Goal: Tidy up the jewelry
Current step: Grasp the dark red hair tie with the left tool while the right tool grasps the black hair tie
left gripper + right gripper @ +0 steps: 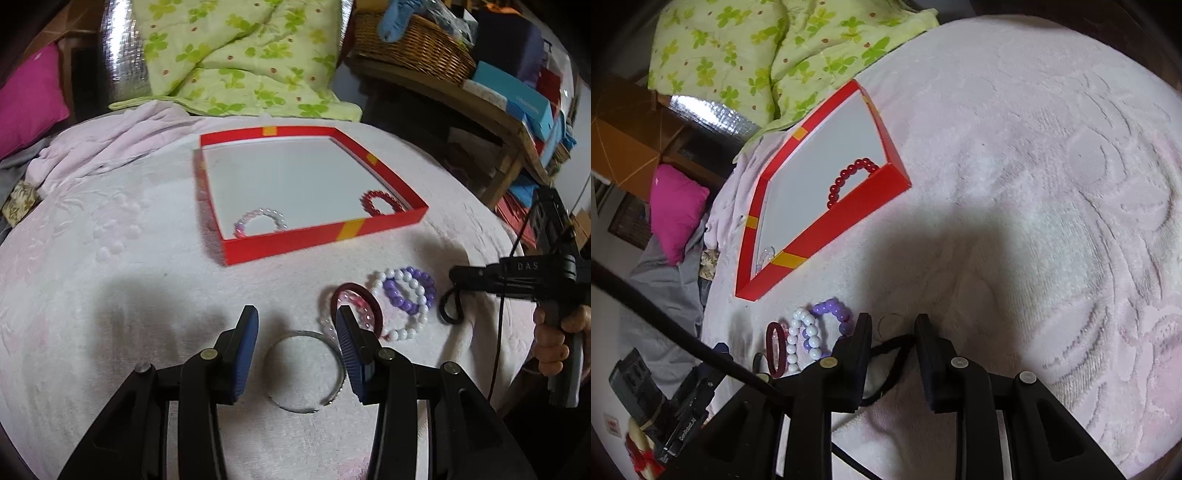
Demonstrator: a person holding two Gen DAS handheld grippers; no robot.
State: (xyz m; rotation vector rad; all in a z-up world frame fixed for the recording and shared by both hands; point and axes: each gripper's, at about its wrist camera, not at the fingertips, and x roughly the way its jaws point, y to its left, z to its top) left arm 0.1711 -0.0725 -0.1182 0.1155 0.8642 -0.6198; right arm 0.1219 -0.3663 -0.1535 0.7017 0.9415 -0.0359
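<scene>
Hovering apart, the left tool (297,347) is straddling the silver bangle (306,371) on the bed (110,295), not clamping. The right tool (892,332) is standing apart over the black hair tie (886,363). Each next needs closing and carrying to the red box (295,242).

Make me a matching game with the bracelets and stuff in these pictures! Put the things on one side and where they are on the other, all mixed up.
Things:
1. red bead bracelet
2. silver bangle
3. purple bead bracelet
4. black hair tie

Places:
A. on the blanket between the left gripper's open fingers
B. inside the red box, near its right corner
C. on the blanket between the right gripper's fingers
D. on the blanket, overlapping the white bead bracelet

Pairs: 1-B, 2-A, 3-D, 4-C
</scene>
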